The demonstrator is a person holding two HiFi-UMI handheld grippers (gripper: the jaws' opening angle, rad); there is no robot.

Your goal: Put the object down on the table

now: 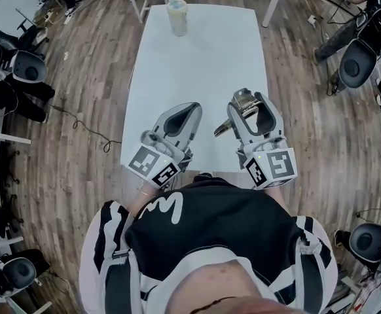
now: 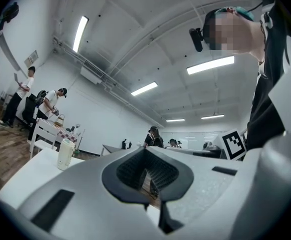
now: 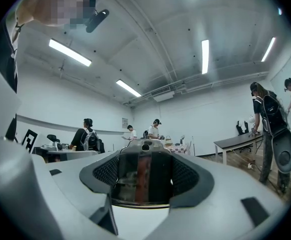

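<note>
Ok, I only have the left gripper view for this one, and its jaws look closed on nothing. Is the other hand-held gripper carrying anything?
Observer: Yes. The right hand-held gripper is shut on a shiny metal object.
Operator: Is that object down on the table yet?
Observer: Not as far as I can see. The head view shows it held over the near right part of the white table.
Operator: I can see a pale cup off to my left. Is it in the way?
Observer: No. The cup stands at the table's far end, well apart from the held object.
</note>
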